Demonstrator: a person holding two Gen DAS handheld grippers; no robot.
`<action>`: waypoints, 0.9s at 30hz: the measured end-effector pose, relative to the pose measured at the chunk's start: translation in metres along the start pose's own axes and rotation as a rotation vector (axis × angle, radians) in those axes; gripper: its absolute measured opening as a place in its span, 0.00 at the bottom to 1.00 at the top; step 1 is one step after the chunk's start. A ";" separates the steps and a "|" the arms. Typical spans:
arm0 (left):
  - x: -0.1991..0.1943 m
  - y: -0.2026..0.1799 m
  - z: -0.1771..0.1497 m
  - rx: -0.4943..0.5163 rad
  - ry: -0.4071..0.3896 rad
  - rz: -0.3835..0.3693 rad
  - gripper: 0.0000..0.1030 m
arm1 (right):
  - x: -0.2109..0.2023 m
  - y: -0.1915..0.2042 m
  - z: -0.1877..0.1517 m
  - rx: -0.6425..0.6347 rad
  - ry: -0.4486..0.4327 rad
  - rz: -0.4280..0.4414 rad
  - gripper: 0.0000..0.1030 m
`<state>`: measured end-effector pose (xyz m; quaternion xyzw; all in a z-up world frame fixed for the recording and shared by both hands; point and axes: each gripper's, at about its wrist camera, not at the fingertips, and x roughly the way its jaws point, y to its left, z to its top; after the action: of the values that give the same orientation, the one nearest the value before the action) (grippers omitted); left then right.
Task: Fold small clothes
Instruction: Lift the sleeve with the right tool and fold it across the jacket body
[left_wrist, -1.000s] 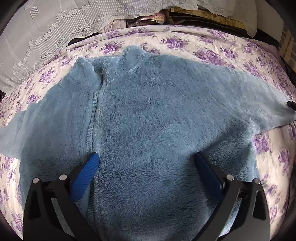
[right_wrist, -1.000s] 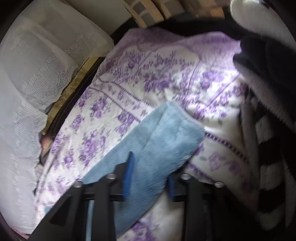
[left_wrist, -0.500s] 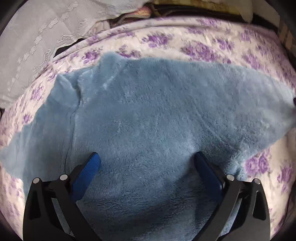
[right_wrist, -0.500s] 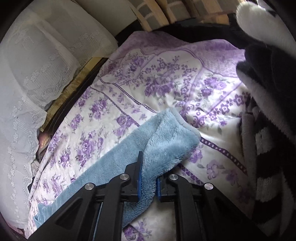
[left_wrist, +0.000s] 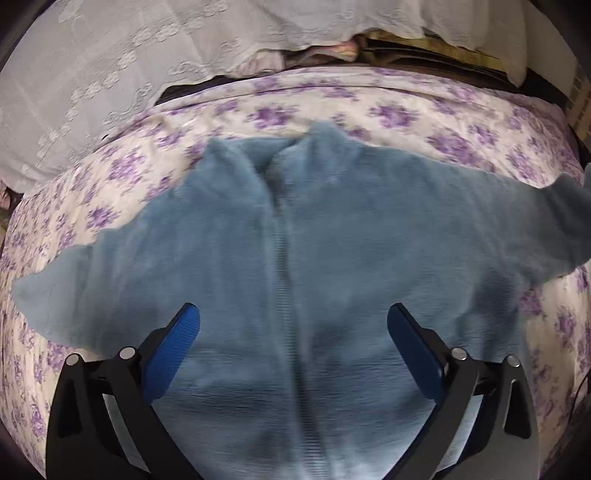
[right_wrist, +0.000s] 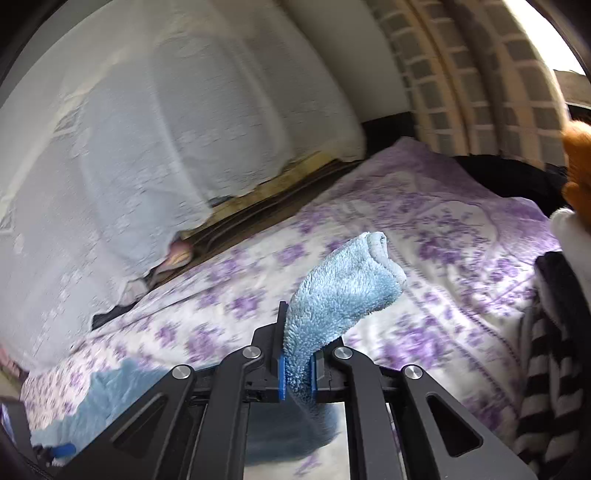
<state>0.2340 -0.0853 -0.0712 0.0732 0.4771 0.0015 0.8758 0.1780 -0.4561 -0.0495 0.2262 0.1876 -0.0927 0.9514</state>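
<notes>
Left gripper (left_wrist: 293, 317): seen nearest in the left wrist view, with its blue pads spread wide apart; nothing is gripped, and the jacket's lower front lies beneath and between the two fingers.
Right gripper (right_wrist: 298, 363): closed tight, with the end of one sleeve pinched between the blue pads.
Sleeve cuff (right_wrist: 345, 286): held up clear of the bed, standing above the closed pads and bent over toward the right, its open end curled at the top.
Blue fleece jacket (left_wrist: 295, 236): spread front-up on the bed, collar at the far side, both sleeves laid out to either side; the sleeve toward the right edge of the left wrist view is seen rising off the cover.
Zipper (left_wrist: 286, 266): run down the middle of the jacket from the collar toward the left gripper, apparently closed; blur hides the detail.
Bedspread (left_wrist: 406, 118): white with purple flowers, covering the bed under and around the jacket.
Striped black-and-white fabric (right_wrist: 543, 369): lying at the right edge of the bed in the right wrist view, well apart from the held cuff.
White lace cloth (right_wrist: 166, 129): draped beyond the far edge of the bed.
Containers: none can be made out in either view.
Checked curtain (right_wrist: 480, 74): hung farthest back, at the upper right.
</notes>
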 end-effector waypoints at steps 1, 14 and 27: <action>0.001 0.011 0.000 -0.016 0.004 0.001 0.96 | -0.001 0.007 -0.001 -0.015 0.004 0.014 0.09; 0.024 0.122 -0.043 -0.250 0.046 -0.061 0.96 | 0.000 0.119 -0.019 -0.135 0.067 0.104 0.09; 0.028 0.127 -0.041 -0.274 0.053 -0.104 0.96 | -0.012 0.219 -0.047 -0.290 0.103 0.203 0.09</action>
<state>0.2233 0.0471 -0.1005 -0.0717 0.4983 0.0231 0.8637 0.2094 -0.2401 0.0033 0.1088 0.2236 0.0436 0.9676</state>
